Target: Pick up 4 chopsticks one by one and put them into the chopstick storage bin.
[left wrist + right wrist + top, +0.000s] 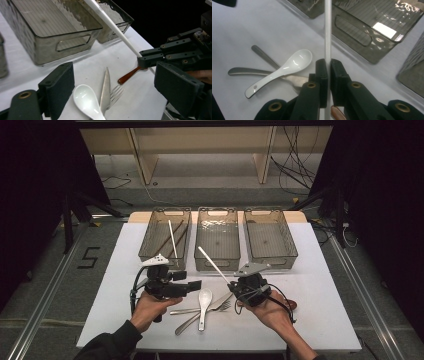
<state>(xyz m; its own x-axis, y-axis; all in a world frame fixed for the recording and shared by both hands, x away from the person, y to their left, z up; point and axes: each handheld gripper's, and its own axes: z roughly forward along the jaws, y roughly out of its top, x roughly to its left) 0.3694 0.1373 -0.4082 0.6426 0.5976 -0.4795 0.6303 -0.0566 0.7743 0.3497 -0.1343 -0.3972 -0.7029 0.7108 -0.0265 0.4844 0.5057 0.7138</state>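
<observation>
While the right claw pinches a white chopstick that slants up toward the middle bin, the left claw stands spread and empty above the table. Below them lie a white spoon, a knife and a fork. Another white chopstick rests in the left bin.

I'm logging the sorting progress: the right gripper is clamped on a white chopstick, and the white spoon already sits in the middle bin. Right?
Not quite. The right gripper does clamp the white chopstick, but the white spoon lies on the table, as the high view shows.
</observation>
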